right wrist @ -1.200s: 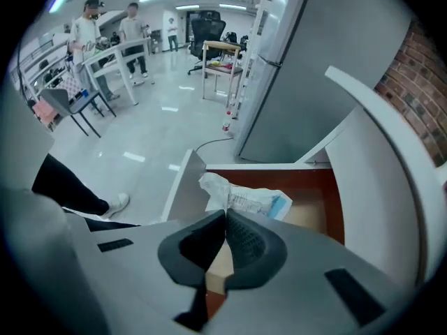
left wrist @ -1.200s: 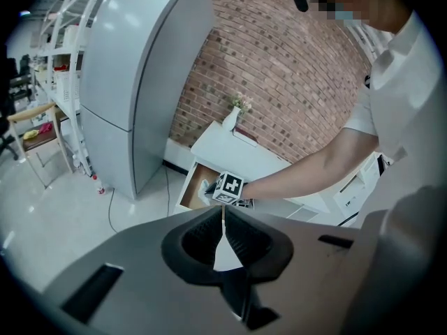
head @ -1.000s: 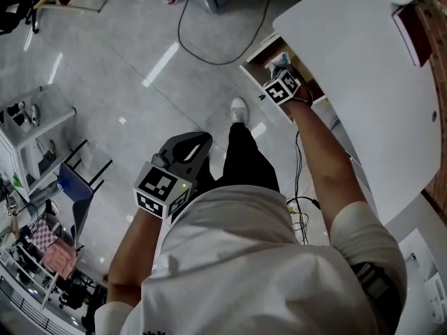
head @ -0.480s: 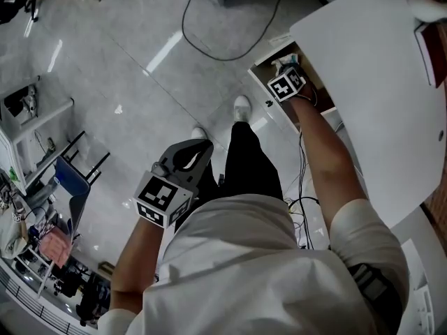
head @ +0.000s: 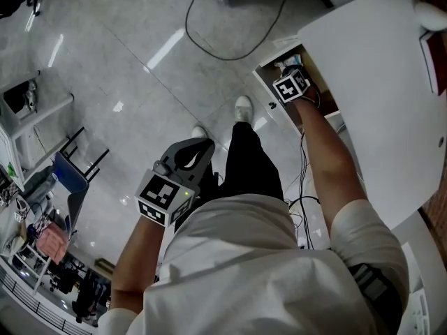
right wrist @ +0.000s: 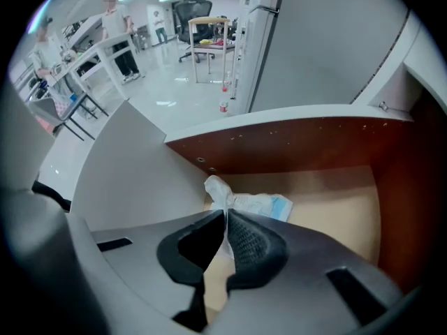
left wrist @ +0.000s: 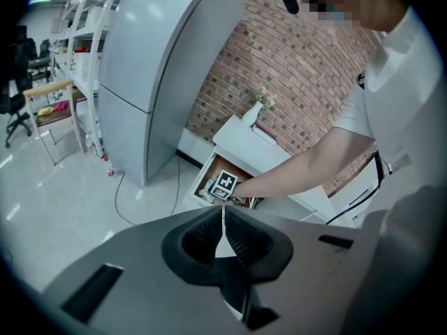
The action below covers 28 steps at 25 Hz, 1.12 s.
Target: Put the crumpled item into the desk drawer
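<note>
Inside drawer (right wrist: 300, 145) — right gripper (right wrist: 225, 213) fingers pinch crumpled item (right wrist: 255, 202); left gripper (left wrist: 223, 211) fingers together, empty

Quick tally from the rm: 2 grippers, left gripper (left wrist: 223, 213) & right gripper (right wrist: 225, 215), each w/ 1 marker cube, so 2 cubes, left cube (head: 164, 195) & right cube (head: 291, 87); 1 crumpled item (right wrist: 246, 202), 1 open drawer (right wrist: 328, 142), 1 white desk (head: 377, 82) w/ 1 vase (left wrist: 254, 114) on top. Floor level: 2 shoes, front shoe (head: 242, 107) & back shoe (head: 199, 132), 1 black cable (head: 230, 59), 1 tall grey cabinet (left wrist: 160, 61), 1 black office chair (right wrist: 199, 9). Ppl: 3 total, the wearer (head: 237, 257) + 2 bystanders, near bystander (right wrist: 43, 44) & far bystander (right wrist: 114, 23).
</note>
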Available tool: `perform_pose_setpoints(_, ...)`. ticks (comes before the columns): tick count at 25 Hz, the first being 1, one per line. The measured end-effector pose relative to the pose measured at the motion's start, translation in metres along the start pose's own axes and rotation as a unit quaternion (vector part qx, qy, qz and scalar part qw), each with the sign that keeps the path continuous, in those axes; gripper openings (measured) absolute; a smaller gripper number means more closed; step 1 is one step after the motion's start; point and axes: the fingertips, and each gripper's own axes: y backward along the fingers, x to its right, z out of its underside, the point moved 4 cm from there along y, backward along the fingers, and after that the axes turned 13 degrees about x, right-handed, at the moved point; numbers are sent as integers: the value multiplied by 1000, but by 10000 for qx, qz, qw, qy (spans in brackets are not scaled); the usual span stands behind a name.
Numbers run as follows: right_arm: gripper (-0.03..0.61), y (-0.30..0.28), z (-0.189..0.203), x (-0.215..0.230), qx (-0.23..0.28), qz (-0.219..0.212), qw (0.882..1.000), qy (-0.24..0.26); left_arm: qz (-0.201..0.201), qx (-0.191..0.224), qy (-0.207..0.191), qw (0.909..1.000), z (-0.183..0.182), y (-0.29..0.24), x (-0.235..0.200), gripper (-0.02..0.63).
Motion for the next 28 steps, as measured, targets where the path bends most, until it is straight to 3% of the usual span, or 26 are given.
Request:
perform_pose_setpoints(3,71,5,-4,-3,54,-44,9999,-79,30,23,-40,10000,-2,5,0,31)
perform_pose_setpoints(13,55,63,-26,-23,239,169,9992,-279,224,245,-246,9991,-3,44,11,31)
perform_pose_setpoints(24,32,190,-61,-85,850,586,9903,-934,592,665,-543,9945,6,147,41,31)
perform_pose_setpoints(28,29,235,-70,-129,1046,624,9867,-1078,710,810,-677,9919,18,194,44,31)
